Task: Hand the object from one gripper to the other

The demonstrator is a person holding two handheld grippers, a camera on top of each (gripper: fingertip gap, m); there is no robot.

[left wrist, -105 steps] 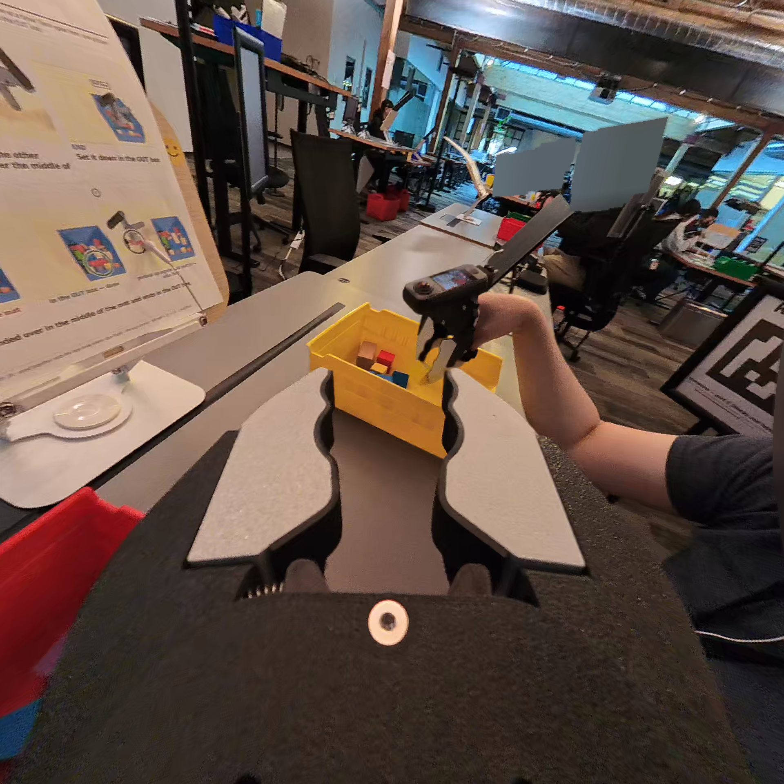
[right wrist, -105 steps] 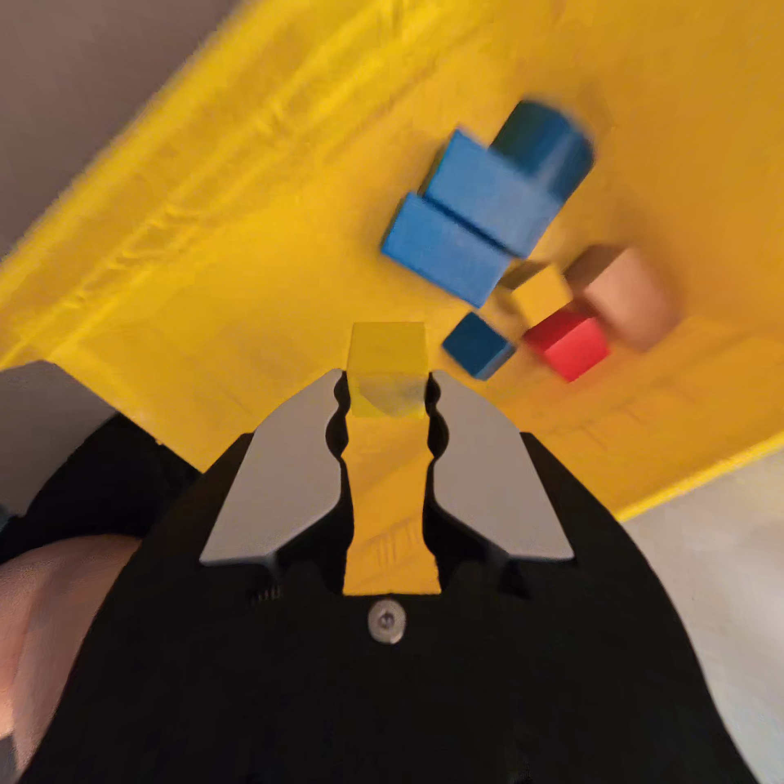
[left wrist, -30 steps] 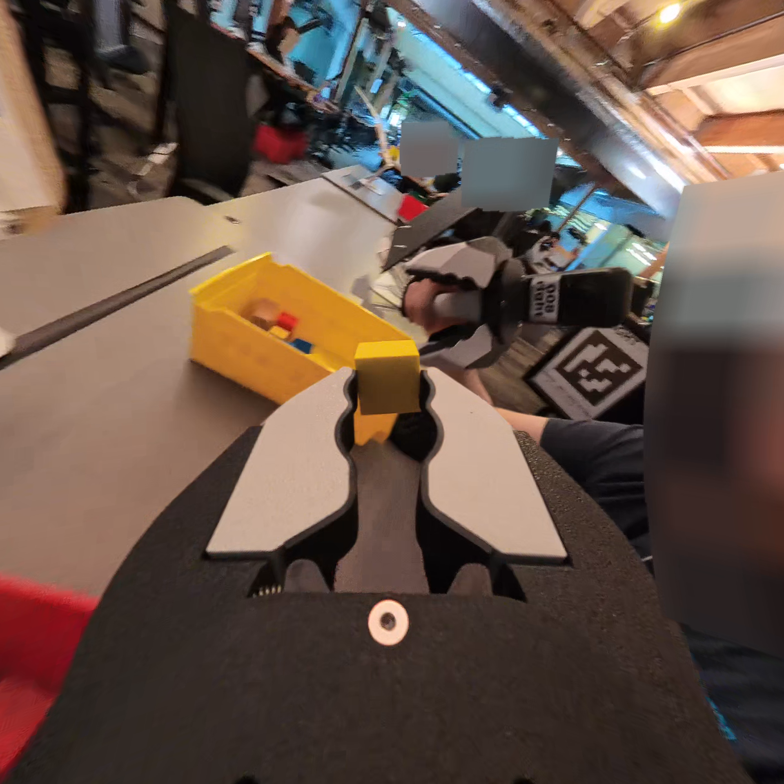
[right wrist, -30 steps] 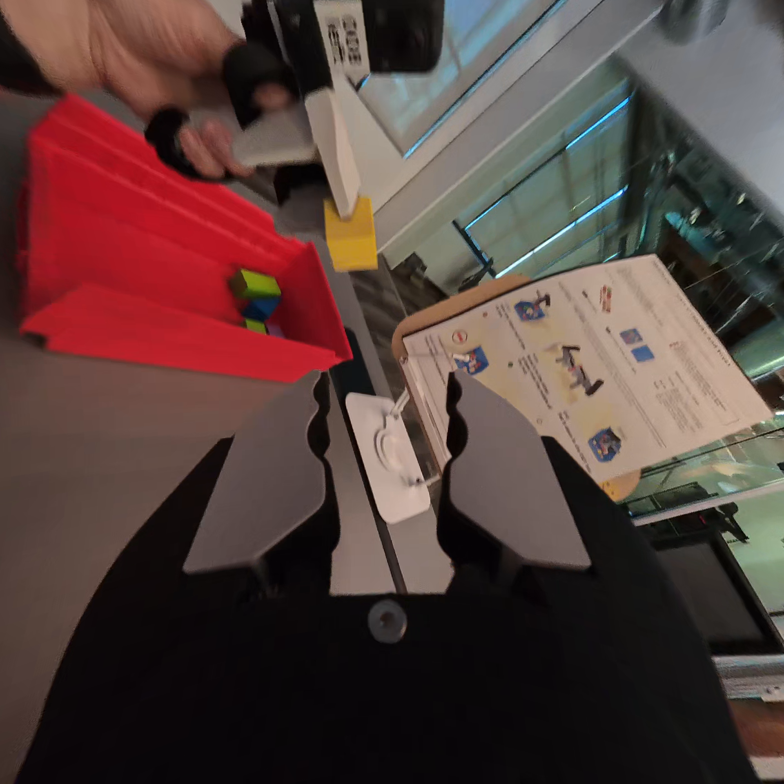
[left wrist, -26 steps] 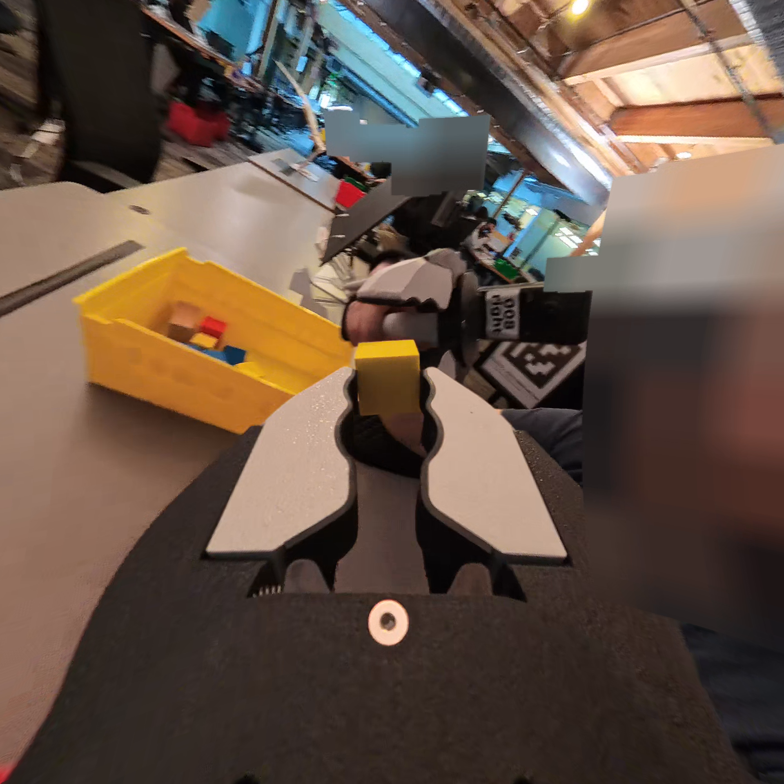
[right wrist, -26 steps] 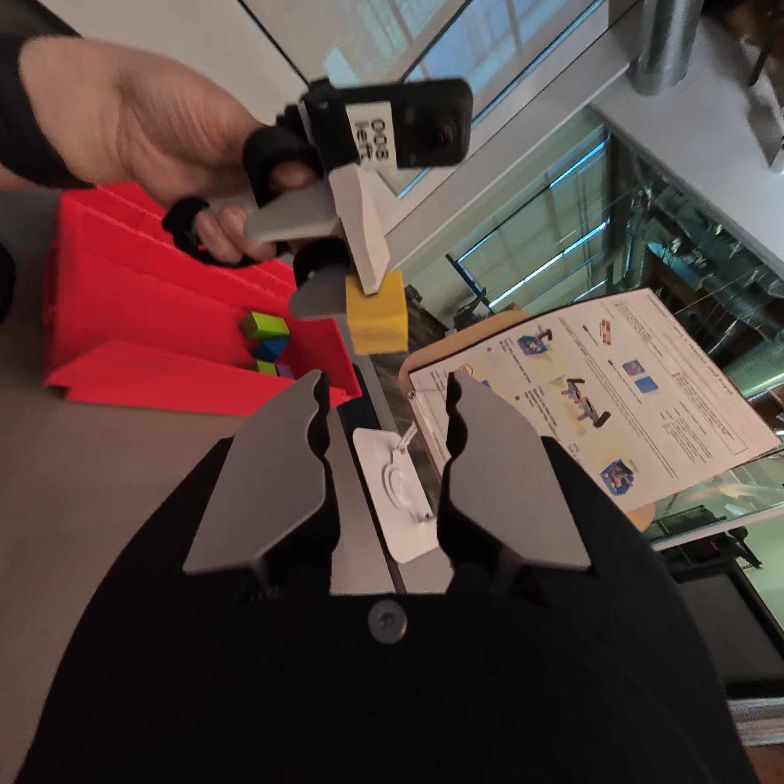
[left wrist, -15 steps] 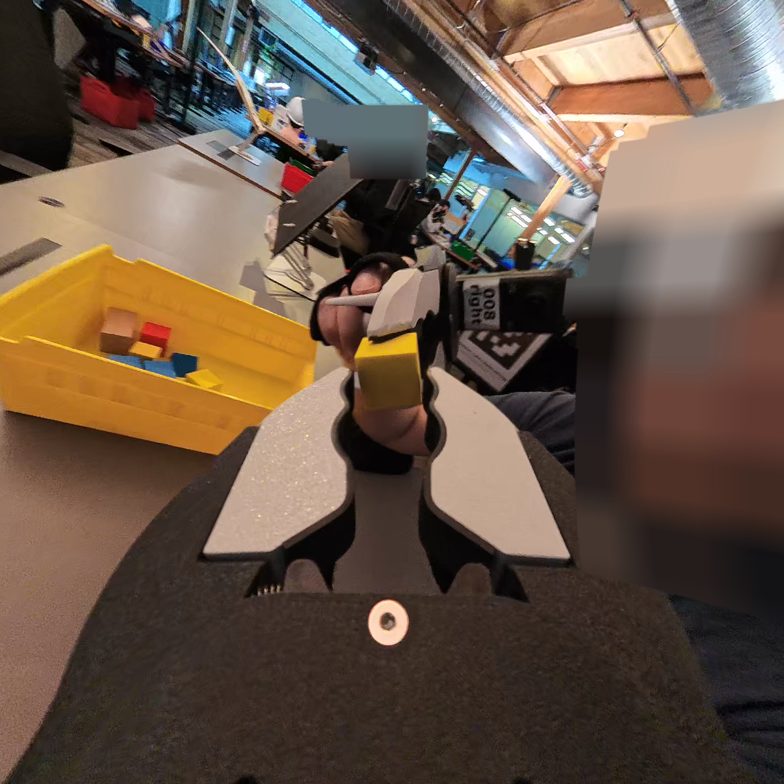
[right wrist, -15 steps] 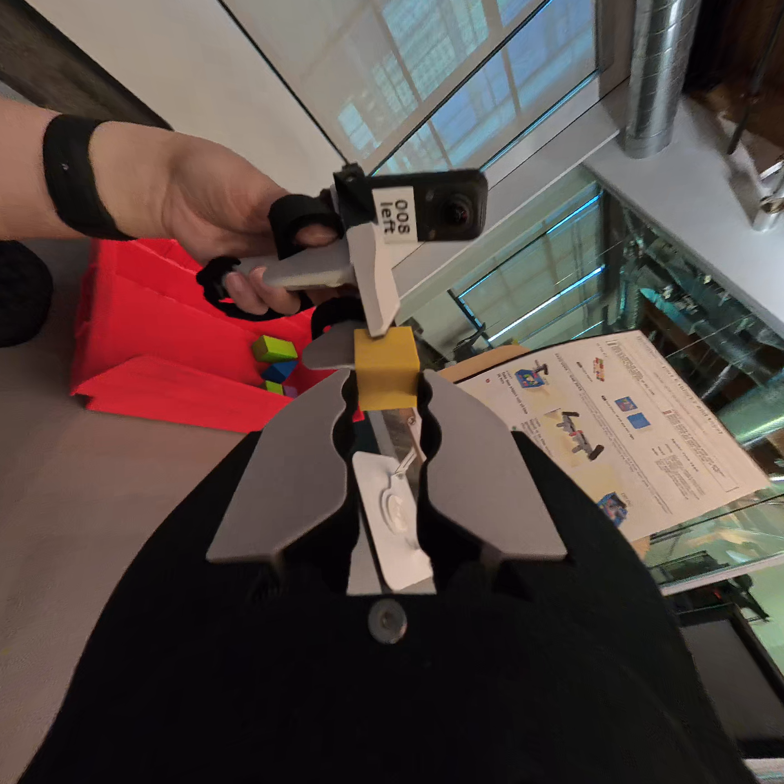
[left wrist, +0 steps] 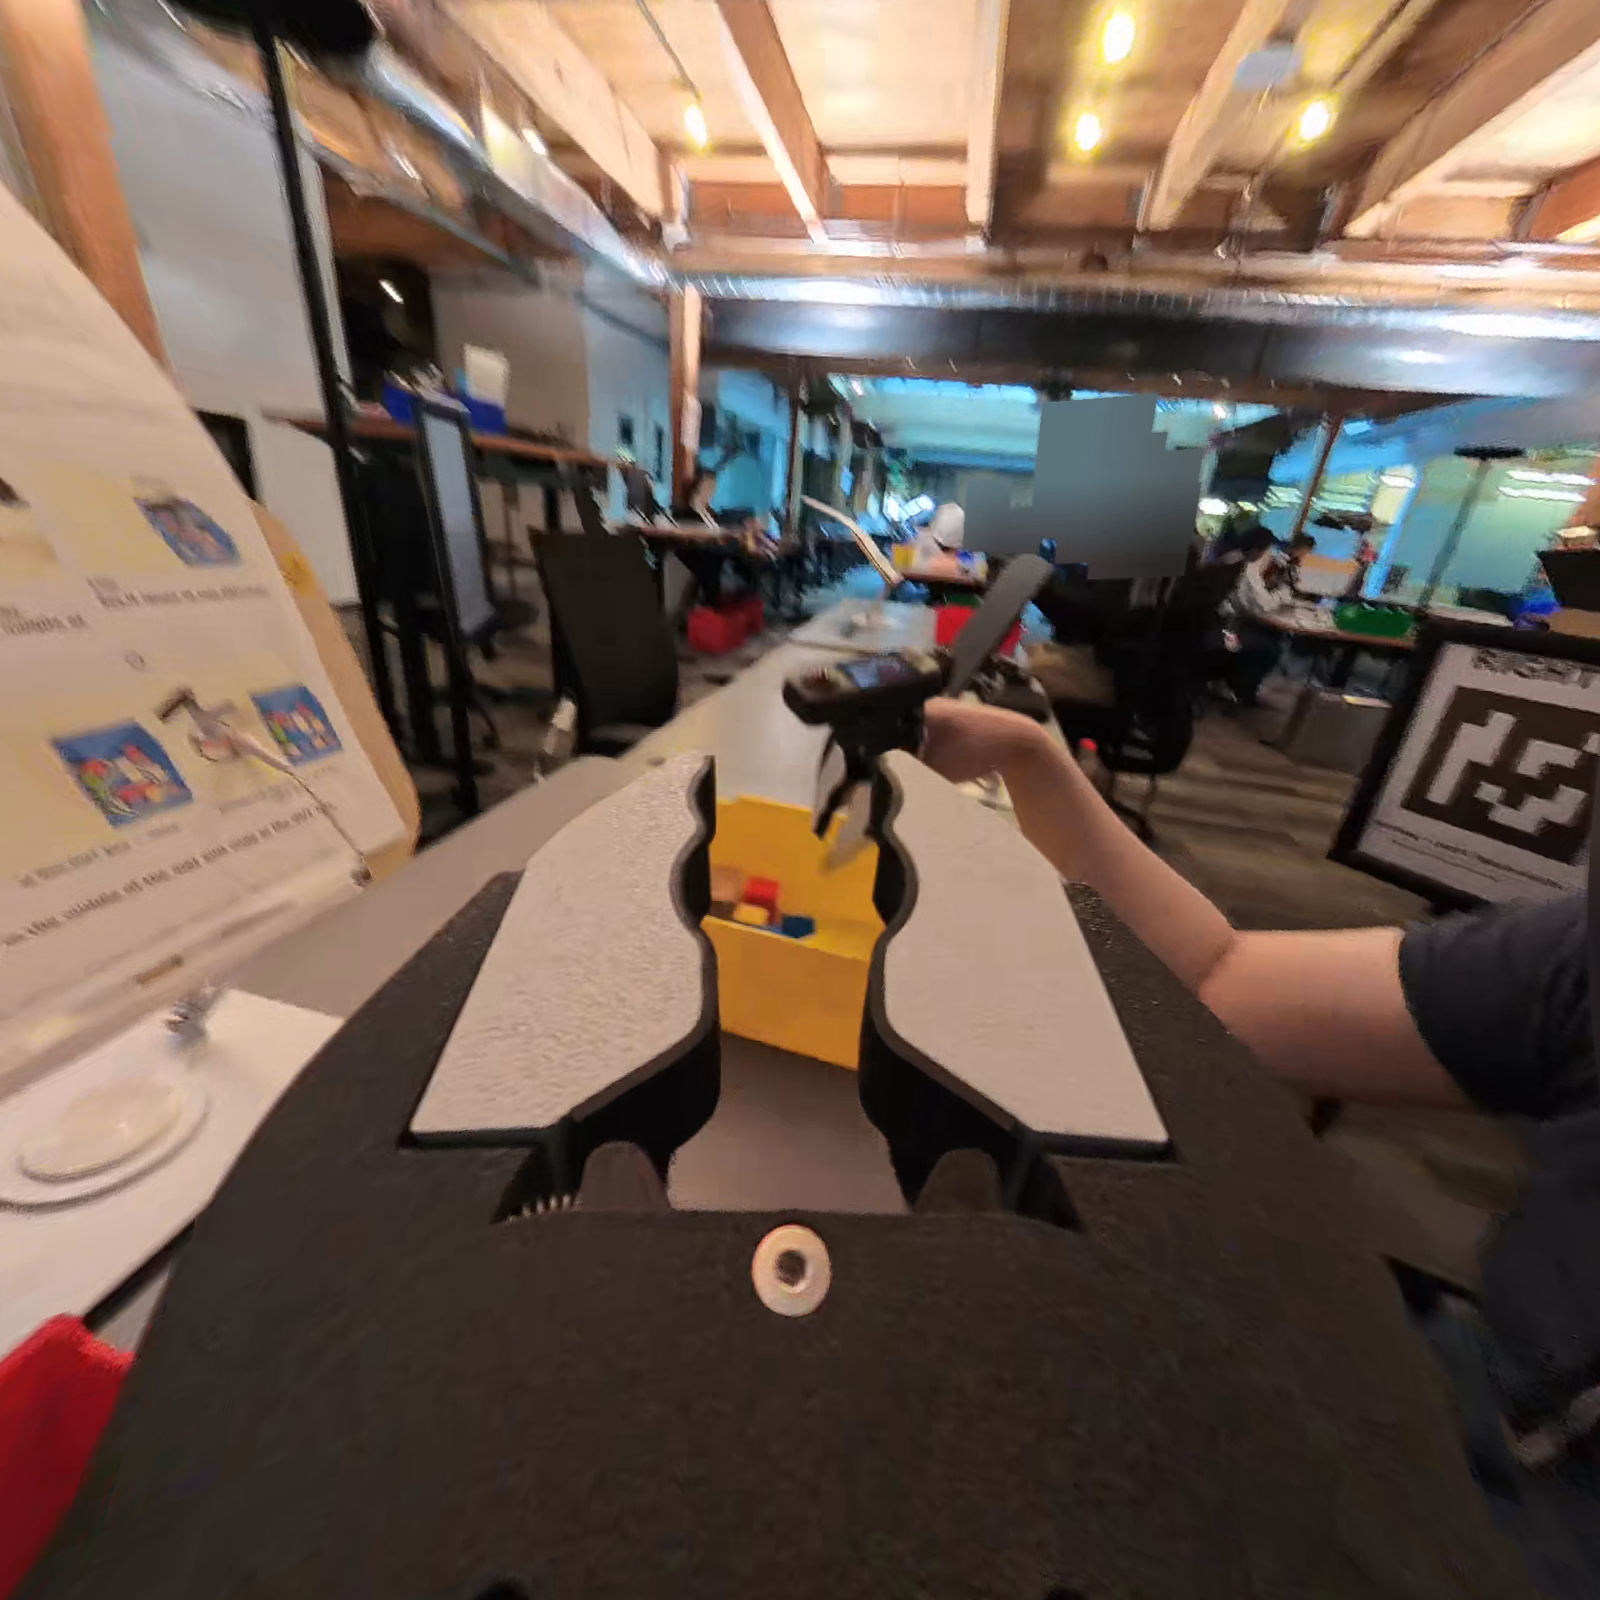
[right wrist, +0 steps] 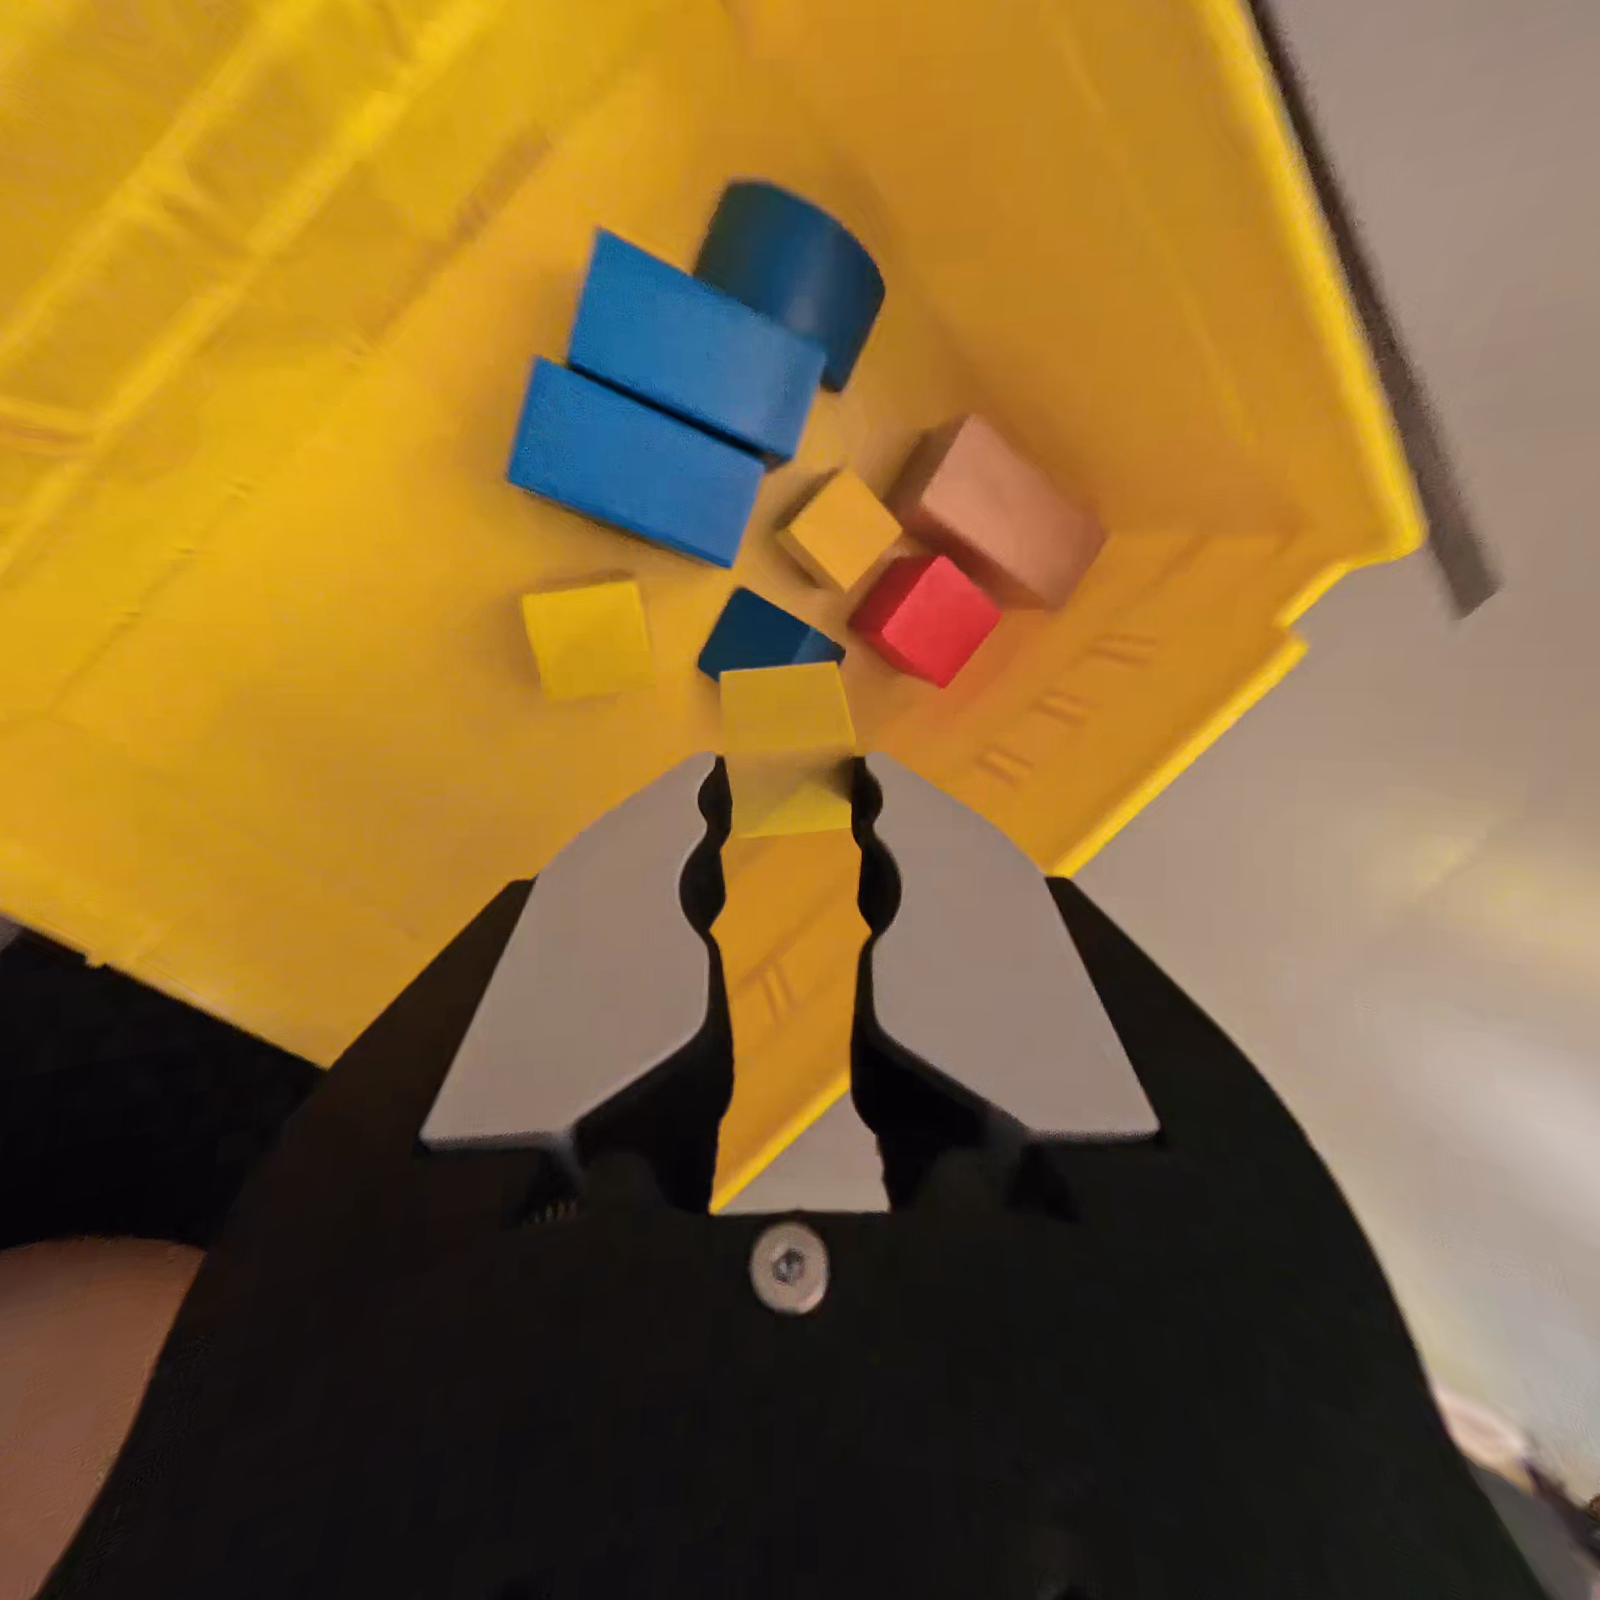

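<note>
Right gripper [right wrist: 786, 779] is positioned over the yellow bin [right wrist: 260, 606], pointing down into it; its jaws are closed to a narrow gap on a yellow cube [right wrist: 786, 745], which sits between the tips, gripped on two opposite sides. Whether the cube rests on the bin floor or is lifted clear of it cannot be told.

Bin contents beyond the held cube: a second yellow cube [right wrist: 587, 636] to one side, apart from the rest; a small blue block [right wrist: 762, 632] just past the held cube; a red cube [right wrist: 925, 616] beside it; a smaller orange-yellow cube [right wrist: 838, 526] touching the red one; a tan block [right wrist: 996, 511] toward the bin's corner; two flat blue blocks [right wrist: 658, 416] lying side by side; a dark blue cylinder [right wrist: 792, 277] behind them.

Left gripper [left wrist: 792, 805] is held back from the bin, above the near part of the grey tabletop [left wrist: 762, 1117]; its jaws stand apart with nothing between them; the bin shows through the gap.

In the left wrist view the right gripper [left wrist: 844, 831] appears over the bin, held by a person's hand [left wrist: 978, 745]; an instruction sheet [left wrist: 147, 719] on a stand occupies the tabletop's left side; a red bin [left wrist: 52, 1429] shows at the near left corner.
</note>
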